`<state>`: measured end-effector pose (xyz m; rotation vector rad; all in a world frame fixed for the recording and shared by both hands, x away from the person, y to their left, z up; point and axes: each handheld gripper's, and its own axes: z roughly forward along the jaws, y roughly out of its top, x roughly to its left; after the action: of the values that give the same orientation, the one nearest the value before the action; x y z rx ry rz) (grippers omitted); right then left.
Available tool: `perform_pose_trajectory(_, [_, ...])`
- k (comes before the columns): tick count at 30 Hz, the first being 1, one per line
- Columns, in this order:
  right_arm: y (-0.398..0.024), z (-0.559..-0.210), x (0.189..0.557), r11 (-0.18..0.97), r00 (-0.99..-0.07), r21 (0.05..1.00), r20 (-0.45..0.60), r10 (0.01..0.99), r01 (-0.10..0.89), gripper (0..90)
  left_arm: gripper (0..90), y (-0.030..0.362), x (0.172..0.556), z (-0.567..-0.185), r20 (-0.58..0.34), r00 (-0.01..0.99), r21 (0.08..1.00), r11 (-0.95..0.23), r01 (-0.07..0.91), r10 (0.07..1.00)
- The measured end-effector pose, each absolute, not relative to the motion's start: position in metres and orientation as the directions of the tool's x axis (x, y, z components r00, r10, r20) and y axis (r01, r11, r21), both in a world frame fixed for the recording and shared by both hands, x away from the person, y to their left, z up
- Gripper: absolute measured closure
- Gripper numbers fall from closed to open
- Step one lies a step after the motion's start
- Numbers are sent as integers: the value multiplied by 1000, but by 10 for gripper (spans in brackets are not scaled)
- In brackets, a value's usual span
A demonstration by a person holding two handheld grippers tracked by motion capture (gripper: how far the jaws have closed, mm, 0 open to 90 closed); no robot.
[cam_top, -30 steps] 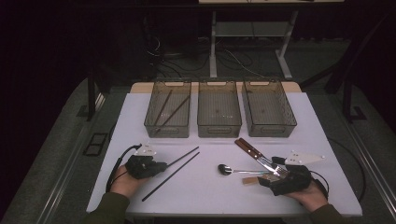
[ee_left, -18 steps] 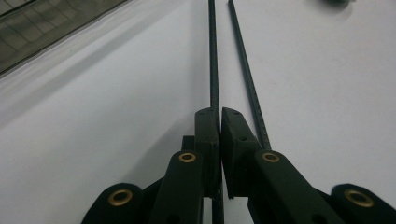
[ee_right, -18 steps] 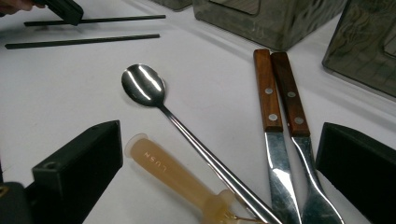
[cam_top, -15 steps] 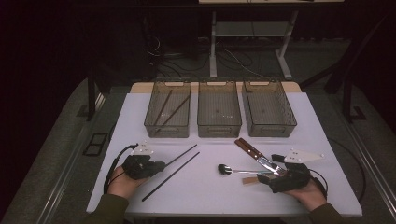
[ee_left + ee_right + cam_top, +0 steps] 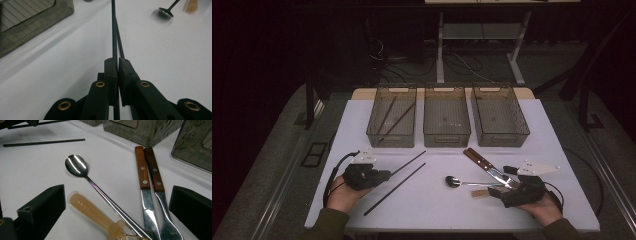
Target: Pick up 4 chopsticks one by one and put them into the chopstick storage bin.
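Clearly, the jaws of the left gripper [image 5: 117,62] are pressed together on one black chopstick [image 5: 114,30], which runs straight out from them toward twelve o'clock in the left gripper view; the grip sits at the stick's near end. A second chopstick [image 5: 395,189] lies loose on the white bench [image 5: 432,210], just beside the first, at about four o'clock from it in the high view. The jaws of the right gripper [image 5: 117,210] stand wide apart, holding nothing, with a spoon [image 5: 76,165], an amber-handled utensil [image 5: 95,213] and two wooden-handled knives [image 5: 149,167] lying between and ahead of them.

Two more dark sticks are already seen in the left bin [image 5: 392,116], at roughly one o'clock from the left gripper, so the held chopstick is judged to belong there. For a clean carry, the long free end should be kept level or slightly raised, since a grip so near one end lets the stick droop or swivel. The tip should be lifted above the bin's near wall before being lowered inside.
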<state>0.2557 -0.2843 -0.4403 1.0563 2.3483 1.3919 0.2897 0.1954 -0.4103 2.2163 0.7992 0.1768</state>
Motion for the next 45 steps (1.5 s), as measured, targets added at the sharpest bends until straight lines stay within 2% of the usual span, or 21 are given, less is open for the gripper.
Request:
perform_pose_trajectory(26, [-285,-440,256,291,-718,833,169,675,470,5,858,190,304,-387,-112,779,740,-471,479,617])
perform_pose_trajectory(45, [-285,-440,256,290,-717,832,172,675,473,5,859,181,329,-376,-113,758,763,-432,480,642])
